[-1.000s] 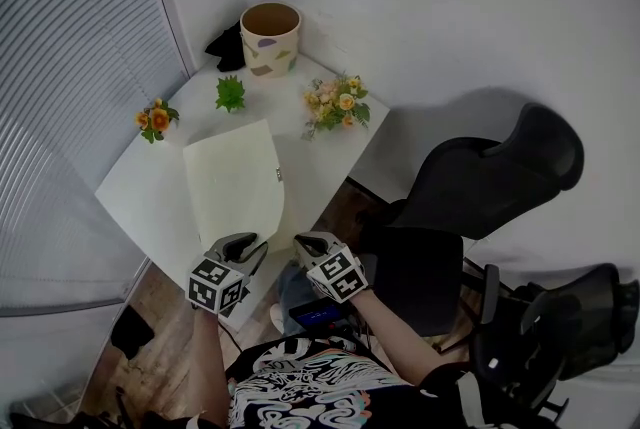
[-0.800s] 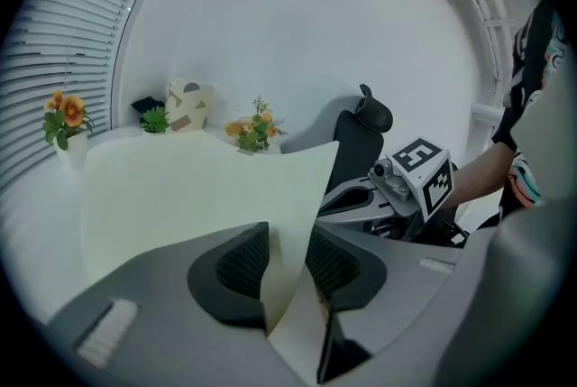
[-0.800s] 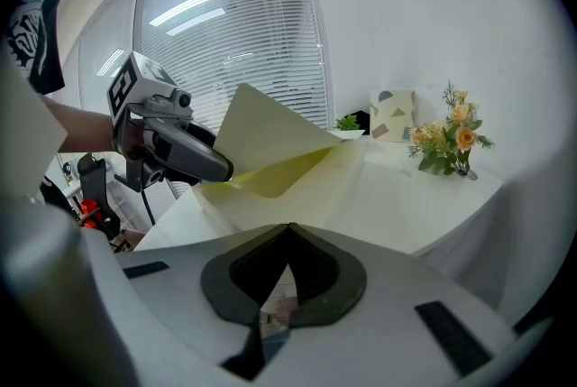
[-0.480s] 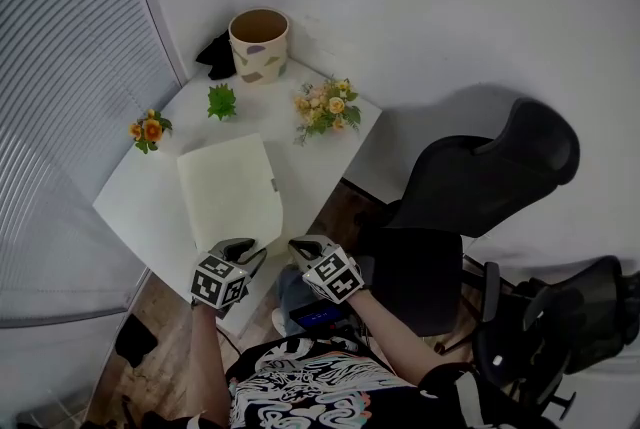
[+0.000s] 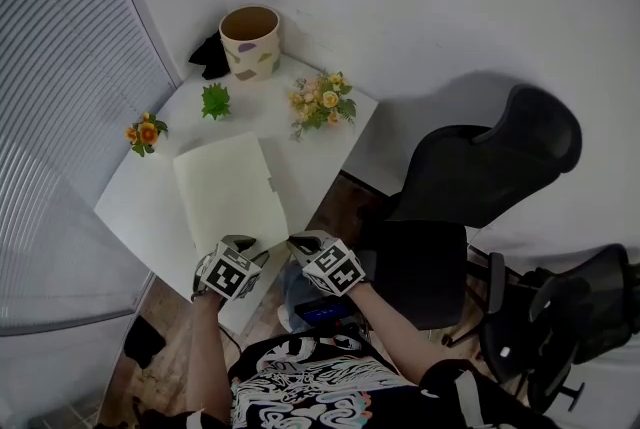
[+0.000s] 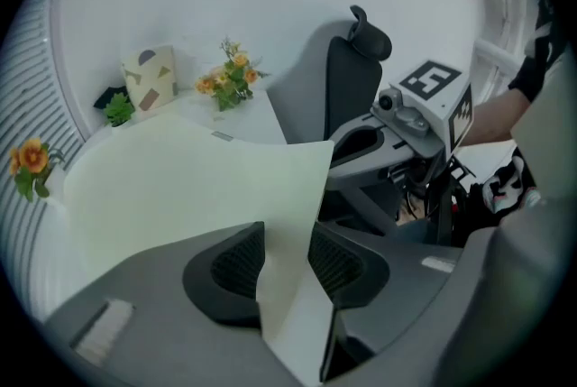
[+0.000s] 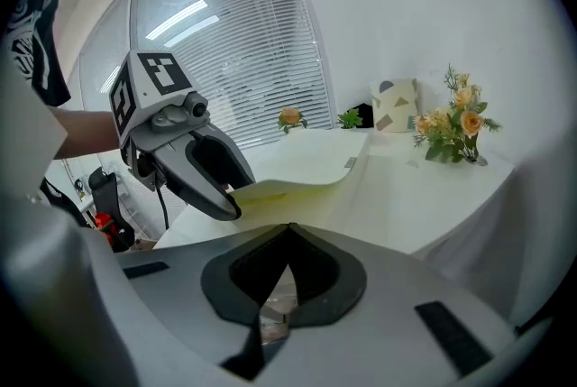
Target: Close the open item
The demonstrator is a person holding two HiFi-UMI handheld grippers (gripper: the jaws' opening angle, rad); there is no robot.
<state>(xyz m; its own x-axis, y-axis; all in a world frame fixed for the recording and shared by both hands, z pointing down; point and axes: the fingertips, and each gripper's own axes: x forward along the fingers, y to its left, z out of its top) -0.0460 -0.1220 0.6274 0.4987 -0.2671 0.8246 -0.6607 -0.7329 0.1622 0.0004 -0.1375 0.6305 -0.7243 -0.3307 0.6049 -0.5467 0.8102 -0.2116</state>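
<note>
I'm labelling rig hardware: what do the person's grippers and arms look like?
The left gripper and right gripper are grey plastic, with curved jaws lined with black ribbed pads. Each carries a white cube printed with black square markers. The person wears a black-and-white patterned shirt.

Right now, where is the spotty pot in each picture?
Head view: the spotty pot is near the top, left of the middle.
Left gripper view: it is small, in the upper left.
Right gripper view: it is right of the middle, a bit above halfway.
Shared landmark: the yellow flowers stand to the right of the pot in all three views.
</note>
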